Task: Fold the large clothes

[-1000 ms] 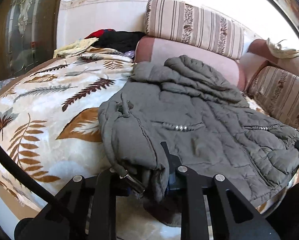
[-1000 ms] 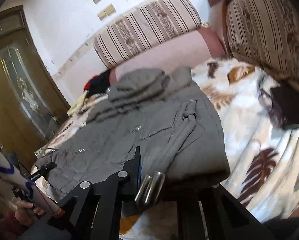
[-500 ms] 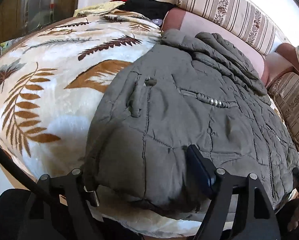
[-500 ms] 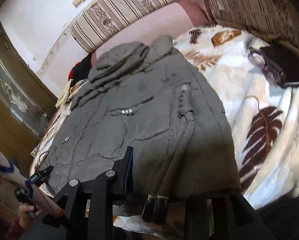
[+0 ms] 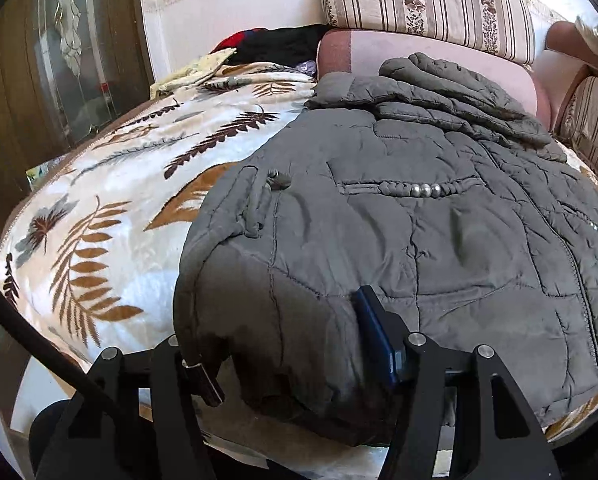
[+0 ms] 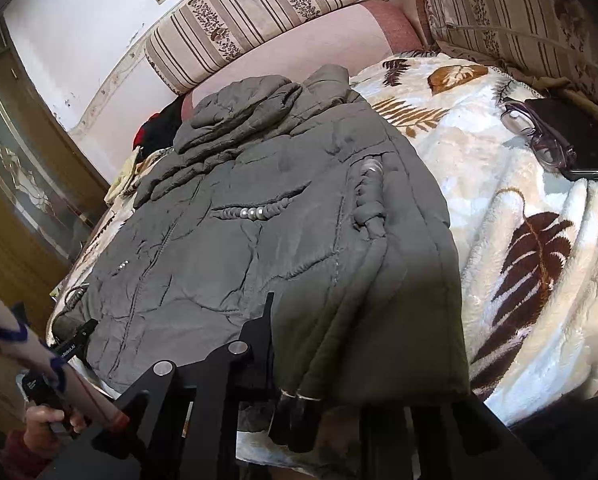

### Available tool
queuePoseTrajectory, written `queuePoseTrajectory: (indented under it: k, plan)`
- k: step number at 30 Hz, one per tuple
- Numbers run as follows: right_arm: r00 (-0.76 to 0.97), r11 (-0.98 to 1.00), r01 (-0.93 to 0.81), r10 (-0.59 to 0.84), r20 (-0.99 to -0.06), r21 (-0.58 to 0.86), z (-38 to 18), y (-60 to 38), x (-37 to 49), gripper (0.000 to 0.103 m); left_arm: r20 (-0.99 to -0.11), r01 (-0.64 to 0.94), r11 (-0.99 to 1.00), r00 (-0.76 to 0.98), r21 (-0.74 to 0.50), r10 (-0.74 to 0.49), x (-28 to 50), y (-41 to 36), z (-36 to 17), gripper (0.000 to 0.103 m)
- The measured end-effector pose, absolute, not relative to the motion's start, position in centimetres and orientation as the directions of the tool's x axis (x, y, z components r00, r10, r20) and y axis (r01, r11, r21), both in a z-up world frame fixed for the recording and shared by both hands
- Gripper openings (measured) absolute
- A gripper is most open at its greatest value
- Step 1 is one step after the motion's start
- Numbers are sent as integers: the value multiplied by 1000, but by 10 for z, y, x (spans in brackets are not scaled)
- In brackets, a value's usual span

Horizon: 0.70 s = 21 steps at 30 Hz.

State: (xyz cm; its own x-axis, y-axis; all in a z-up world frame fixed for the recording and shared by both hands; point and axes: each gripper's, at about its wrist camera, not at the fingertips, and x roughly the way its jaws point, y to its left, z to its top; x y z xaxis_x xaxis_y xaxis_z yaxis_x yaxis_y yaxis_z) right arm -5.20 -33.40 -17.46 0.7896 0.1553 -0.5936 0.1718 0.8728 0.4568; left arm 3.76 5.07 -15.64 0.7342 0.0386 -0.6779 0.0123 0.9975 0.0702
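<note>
A grey quilted jacket (image 5: 419, 220) lies spread over a leaf-patterned blanket (image 5: 111, 208) on a sofa, its hood bunched at the far end. My left gripper (image 5: 283, 344) is open, its fingers straddling the jacket's near left hem corner. In the right wrist view the jacket (image 6: 239, 240) fills the middle. My right gripper (image 6: 363, 344) is open around the near right hem corner; the right finger is hidden under cloth. Two metal-tipped drawcords (image 6: 299, 404) hang from that hem.
Striped sofa cushions (image 5: 427, 4) and a pink backrest (image 6: 299, 48) stand behind the jacket. Glasses (image 6: 539, 136) and a dark flat object (image 6: 579, 140) lie on the blanket at right. Dark and red clothes (image 5: 275, 44) are piled far left. A wooden cabinet (image 5: 59, 60) stands left.
Both grippers held the hem pinched and lifted a second ago. They have opened wide and the jacket has dropped flat onto the blanket, spread out.
</note>
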Motion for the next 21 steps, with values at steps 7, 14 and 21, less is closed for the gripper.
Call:
queuePoseTrajectory:
  k: [7,14,21]
  plan:
    - [794,874,180,142,-592,451,-176,-333,-52,19,-676,6,996,735,86,54,37,51,-158,62]
    - [783,865,196,145,-604,461,-178,-335,-49,28,-672,0,995,737,102,68,37,50,-159,65]
    - [771,854,203,163,-616,479,-181,-337,-47,32,-676,-7,995,733,99,72,37,52,-160,68]
